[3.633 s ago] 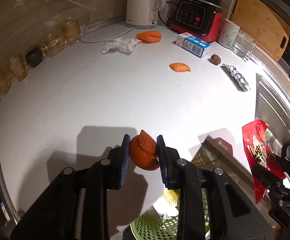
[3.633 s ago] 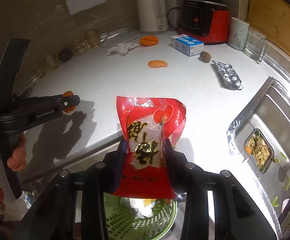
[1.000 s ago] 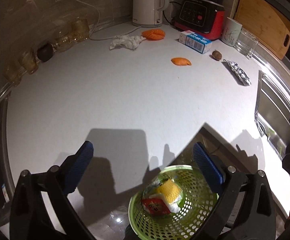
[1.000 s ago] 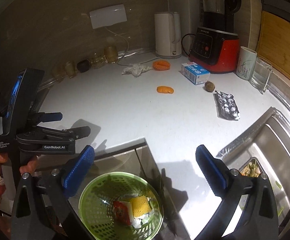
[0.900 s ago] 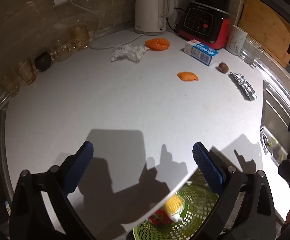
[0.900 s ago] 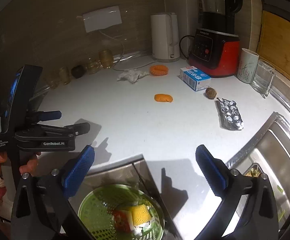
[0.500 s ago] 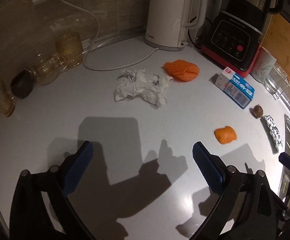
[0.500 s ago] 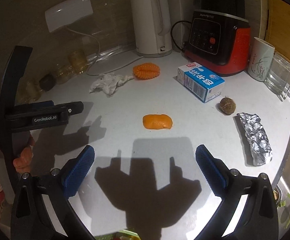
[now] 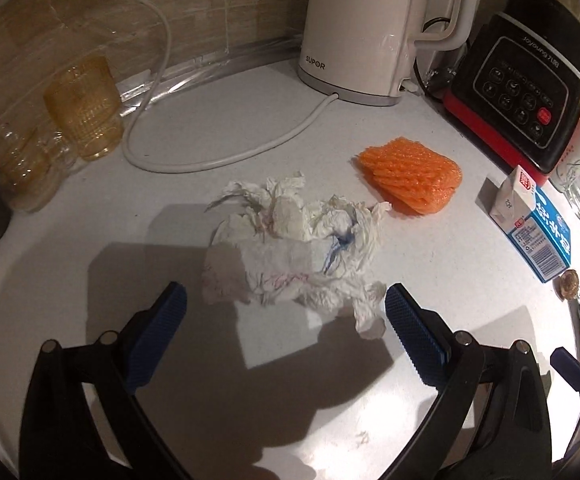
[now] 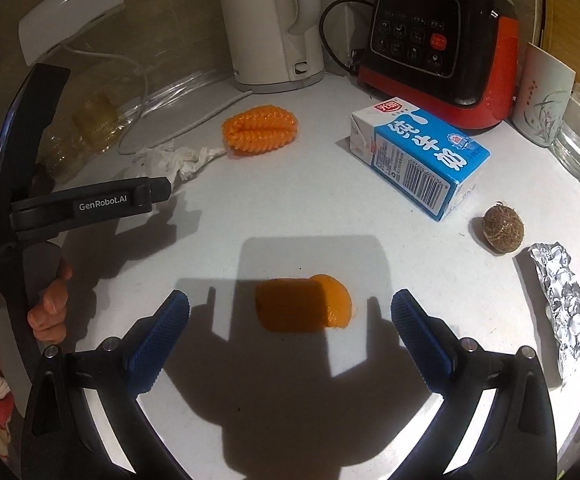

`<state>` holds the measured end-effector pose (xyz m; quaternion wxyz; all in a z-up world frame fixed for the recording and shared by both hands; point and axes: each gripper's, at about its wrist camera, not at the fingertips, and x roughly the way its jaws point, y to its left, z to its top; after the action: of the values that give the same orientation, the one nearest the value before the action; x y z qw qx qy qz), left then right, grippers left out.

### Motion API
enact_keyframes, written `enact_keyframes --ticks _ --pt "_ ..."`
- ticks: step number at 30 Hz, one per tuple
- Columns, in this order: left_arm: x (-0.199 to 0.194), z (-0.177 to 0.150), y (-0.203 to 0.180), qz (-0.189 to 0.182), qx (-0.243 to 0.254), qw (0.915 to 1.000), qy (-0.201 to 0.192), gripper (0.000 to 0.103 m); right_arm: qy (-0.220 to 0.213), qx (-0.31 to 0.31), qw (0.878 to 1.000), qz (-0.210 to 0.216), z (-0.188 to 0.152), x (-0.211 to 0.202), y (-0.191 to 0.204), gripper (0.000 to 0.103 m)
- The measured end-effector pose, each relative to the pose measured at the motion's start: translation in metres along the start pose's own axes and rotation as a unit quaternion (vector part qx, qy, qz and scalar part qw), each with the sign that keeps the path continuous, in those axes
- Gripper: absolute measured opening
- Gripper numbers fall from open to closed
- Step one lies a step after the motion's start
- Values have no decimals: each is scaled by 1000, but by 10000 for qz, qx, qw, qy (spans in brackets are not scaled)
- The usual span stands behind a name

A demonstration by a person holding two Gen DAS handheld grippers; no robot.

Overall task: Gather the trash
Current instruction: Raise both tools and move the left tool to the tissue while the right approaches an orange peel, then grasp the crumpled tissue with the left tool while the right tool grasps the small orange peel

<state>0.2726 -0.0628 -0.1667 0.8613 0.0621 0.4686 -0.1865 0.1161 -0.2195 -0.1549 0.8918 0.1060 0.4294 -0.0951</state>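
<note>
Your left gripper (image 9: 286,312) stands wide open and empty, its blue pads flanking the near edge of the crumpled tissue (image 9: 294,248) on the white counter (image 9: 250,128); your right gripper (image 10: 290,316), equally wide and empty, frames the orange peel (image 10: 304,306) with bare counter at either side; beyond lie the orange foam net (image 10: 261,130), just beside the tissue, and the milk carton (image 10: 420,162); kettle (image 9: 366,28) and blender (image 10: 436,40) line the back wall; a foil pack (image 10: 562,300) nears the right edge.
</note>
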Motion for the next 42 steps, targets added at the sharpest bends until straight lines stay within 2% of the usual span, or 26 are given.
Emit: enact_keyframes --ticks 4,15,18,20,21,23,26,30,34,37,38,39,41,42 --pt "6 2 -1 9 43 10000 72 95 70 48 9999 -93 1 10 -2 100" --pt "19 7 -2 109 65 9998 169 95 181 -11 9993 -333 5 22 0 88" --pt "19 8 -2 127 69 9997 176 95 179 -104 9988 -438 5 22 3 78" --pt "19 8 -2 164 85 9997 180 95 159 -121 9985 -500 6 20 4 60" --pt "20 9 -3 179 97 9996 179 95 146 -113 9985 -513 6 19 3 54" --pt "21 9 -3 210 110 9996 171 95 139 -72 9987 -483 7 18 2 35" --pt "22 10 -4 226 122 9995 164 95 159 -3 9990 -418 8 17 -1 25" --pt "21 9 -4 223 133 9995 168 94 151 73 9992 -375 7 17 -4 20" --pt "17 9 -6 180 183 9996 128 75 125 188 9993 -308 5 14 -8 19" --pt "13 8 -5 158 191 9997 46 51 86 229 9993 -299 5 10 -9 18" --pt "12 8 -4 127 180 9998 21 39 67 240 9993 -292 5 8 -9 18" --pt "11 8 -3 75 165 9998 11 33 50 248 9993 -292 5 7 -9 18" --pt "10 7 -2 -57 166 9998 25 13 19 272 9992 -283 5 4 -10 18" --pt "9 7 -2 -75 195 9998 24 10 3 289 9992 -267 4 3 -11 18"
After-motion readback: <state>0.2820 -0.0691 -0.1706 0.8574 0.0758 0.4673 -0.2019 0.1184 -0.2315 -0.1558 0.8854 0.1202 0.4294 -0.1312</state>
